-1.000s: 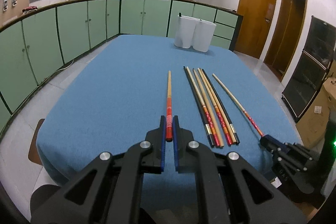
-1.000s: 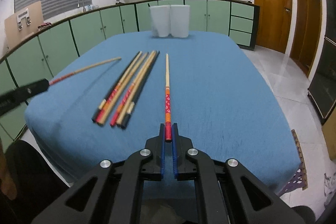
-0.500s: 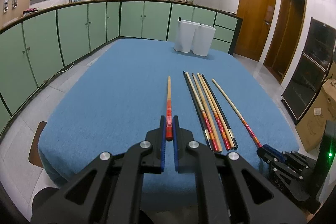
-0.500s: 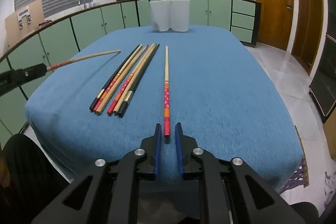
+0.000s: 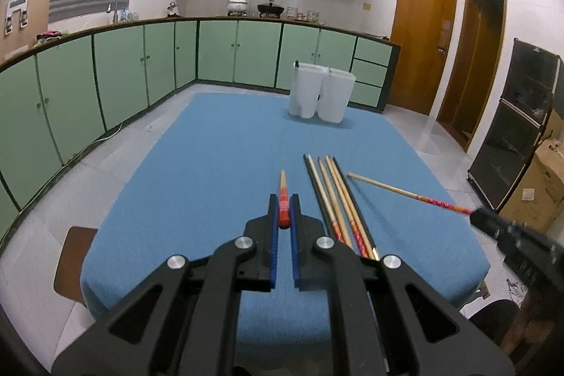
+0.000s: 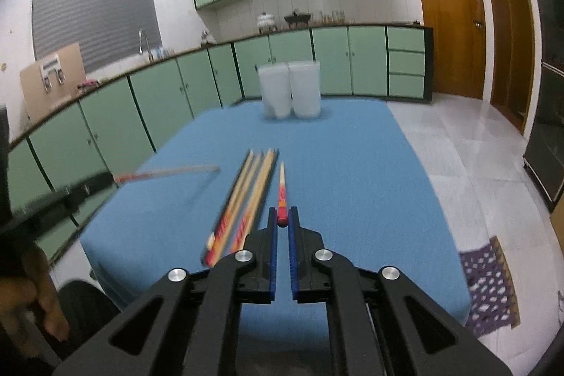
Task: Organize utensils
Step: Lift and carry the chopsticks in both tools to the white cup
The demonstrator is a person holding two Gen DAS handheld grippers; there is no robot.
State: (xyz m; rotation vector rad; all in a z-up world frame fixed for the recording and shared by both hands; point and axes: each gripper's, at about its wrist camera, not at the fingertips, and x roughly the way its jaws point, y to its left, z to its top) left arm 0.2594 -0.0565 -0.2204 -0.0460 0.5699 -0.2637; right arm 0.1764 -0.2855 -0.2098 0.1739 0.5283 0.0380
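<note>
My left gripper (image 5: 284, 210) is shut on the red end of a wooden chopstick (image 5: 283, 196) and holds it lifted above the blue table (image 5: 218, 164). My right gripper (image 6: 282, 217) is shut on another red-ended chopstick (image 6: 282, 189), also lifted. Each held chopstick shows in the other view: the right one (image 5: 405, 192) and the left one (image 6: 169, 172). A bundle of several chopsticks (image 5: 335, 199) lies on the cloth between them; it also shows in the right wrist view (image 6: 243, 196). Two white holders (image 5: 320, 97) stand at the table's far end.
Green cabinets (image 5: 105, 83) run along the left and back walls. A brown stool (image 5: 72, 256) stands at the table's near left corner. A dark oven unit (image 5: 518, 129) and a cardboard box (image 5: 539, 185) stand to the right. A patterned mat (image 6: 490, 284) lies on the floor.
Both grippers have risen and tilted up with their chopsticks lifted off the cloth. The right gripper, open half a second ago, has shut on its chopstick.
</note>
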